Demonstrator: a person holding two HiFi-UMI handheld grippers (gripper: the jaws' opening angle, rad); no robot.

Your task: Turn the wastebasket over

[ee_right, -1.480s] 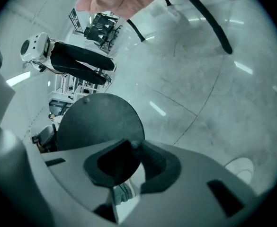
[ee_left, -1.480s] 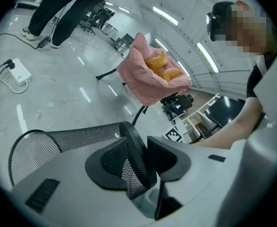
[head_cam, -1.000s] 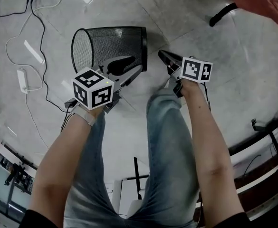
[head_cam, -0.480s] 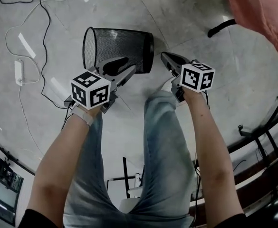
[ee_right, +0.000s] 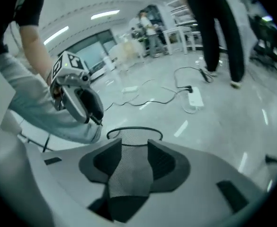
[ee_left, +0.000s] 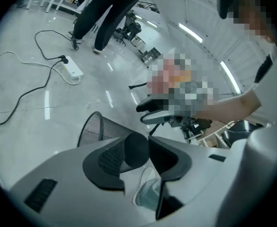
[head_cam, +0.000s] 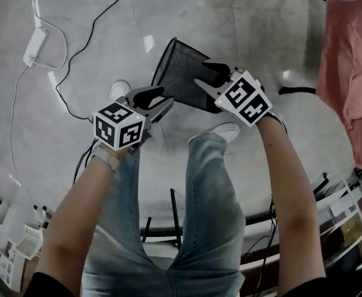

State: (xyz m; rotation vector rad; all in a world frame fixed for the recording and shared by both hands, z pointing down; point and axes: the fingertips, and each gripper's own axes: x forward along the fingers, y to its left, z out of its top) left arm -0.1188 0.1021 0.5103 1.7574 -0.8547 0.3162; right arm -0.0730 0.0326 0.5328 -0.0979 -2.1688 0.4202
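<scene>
The black mesh wastebasket point(head_cam: 179, 73) lies on its side on the grey floor, its open rim to the left. My left gripper point(head_cam: 158, 101) hovers open at its near side; the basket point(ee_left: 105, 129) shows through the gap and nothing sits between the pads. My right gripper point(head_cam: 206, 79) hangs over the basket's closed end. Its jaws have just been opening and stand apart. Through them the mesh wall point(ee_right: 131, 167) and rim appear, and I see no pad pressing on it.
White cables and a power strip point(head_cam: 35, 39) run across the floor at upper left. My white shoes point(head_cam: 120, 90) point(head_cam: 227, 130) stand just below the basket. A pink cloth point(head_cam: 351, 73) hangs at right. Another person's legs point(ee_right: 218, 27) stand beyond the cables.
Both grippers have moved up to the basket. The right one has rolled, opened its jaws and now sits over the basket's closed end. The head view has swung round.
</scene>
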